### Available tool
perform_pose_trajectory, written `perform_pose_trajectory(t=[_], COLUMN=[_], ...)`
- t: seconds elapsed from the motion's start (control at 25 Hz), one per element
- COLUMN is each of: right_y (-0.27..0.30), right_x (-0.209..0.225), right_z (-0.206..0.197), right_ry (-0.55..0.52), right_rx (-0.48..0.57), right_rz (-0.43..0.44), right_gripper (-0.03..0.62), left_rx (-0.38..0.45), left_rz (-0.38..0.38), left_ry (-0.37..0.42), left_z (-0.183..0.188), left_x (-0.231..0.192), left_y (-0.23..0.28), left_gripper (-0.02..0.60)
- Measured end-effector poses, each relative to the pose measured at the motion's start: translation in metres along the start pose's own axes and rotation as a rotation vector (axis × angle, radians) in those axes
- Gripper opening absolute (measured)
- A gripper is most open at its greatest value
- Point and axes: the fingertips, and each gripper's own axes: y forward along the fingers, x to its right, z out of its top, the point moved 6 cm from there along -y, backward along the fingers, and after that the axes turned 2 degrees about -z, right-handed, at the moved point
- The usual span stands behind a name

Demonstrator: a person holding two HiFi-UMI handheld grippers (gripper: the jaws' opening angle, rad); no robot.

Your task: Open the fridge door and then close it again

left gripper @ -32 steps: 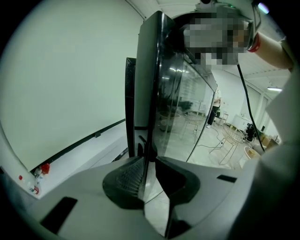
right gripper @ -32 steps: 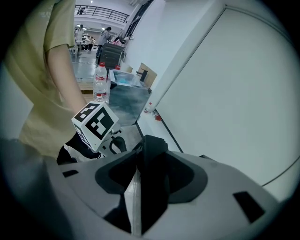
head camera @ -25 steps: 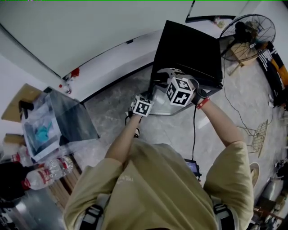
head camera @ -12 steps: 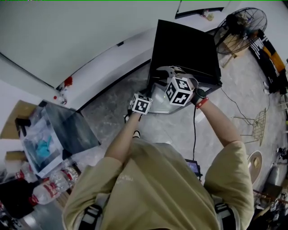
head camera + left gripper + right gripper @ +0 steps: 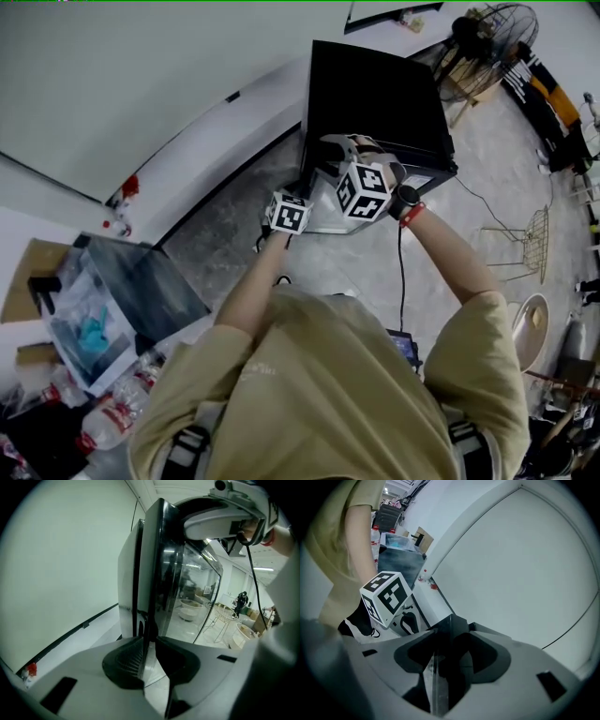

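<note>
Grey floor (image 5: 225, 248) below: my left gripper (image 5: 149, 641) pinches the fridge door (image 5: 161, 573) to steer it; my right gripper (image 5: 440, 651), jaws just opening, straddles its edge loosely.

No legible txt anywhere. Bottle labels (image 5: 114, 418), lower left of head view, too blurred; shirt print (image 5: 256, 371) too small.

The fridge (image 5: 375, 94) is finished in glossy black, and its door (image 5: 161, 573) is edged in black with dark, mirror-like glass. The left hand-held gripper (image 5: 149, 644) is moulded in pale grey with black ribbed pads (image 5: 127, 657), and its cube (image 5: 288, 212) is patterned with black-and-white squares. The floor (image 5: 225, 244) is veined in grey marble and the wall (image 5: 112, 75) is painted off-white. A khaki shirt (image 5: 328, 384) and a red wristband (image 5: 413, 215) are worn.
</note>
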Motion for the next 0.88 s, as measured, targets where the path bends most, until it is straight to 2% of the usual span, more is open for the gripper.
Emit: perform_pose_trajectory(t=[0.16,0.4,0.64,0.88], right_y=[0.006,0.003,0.0,-0.023], right_x=[0.003,0.001,0.001,-0.013], right_z=[-0.002,-0.006,-0.006,-0.018], right_ry=[0.006,0.017,0.012,0.036], right_rx=[-0.03,-0.017,0.016,0.063], right_rz=[-0.036,-0.022,-0.028,-0.073], right_gripper=[0.233,0.235,0.239,0.245], left_rx=[-0.002,0.02,-0.025,0.043], left_rz=[0.008,-0.02,0.032,0.05], left_ry=[-0.001,0.014,0.061,0.019], left_z=[0.004,0.002,0.002,0.011], left_x=[-0.005,0.0,-0.006,0.01], left_y=[0.006,0.007,-0.001,-0.021], left_gripper=[0.08,0.08,0.08,0.08])
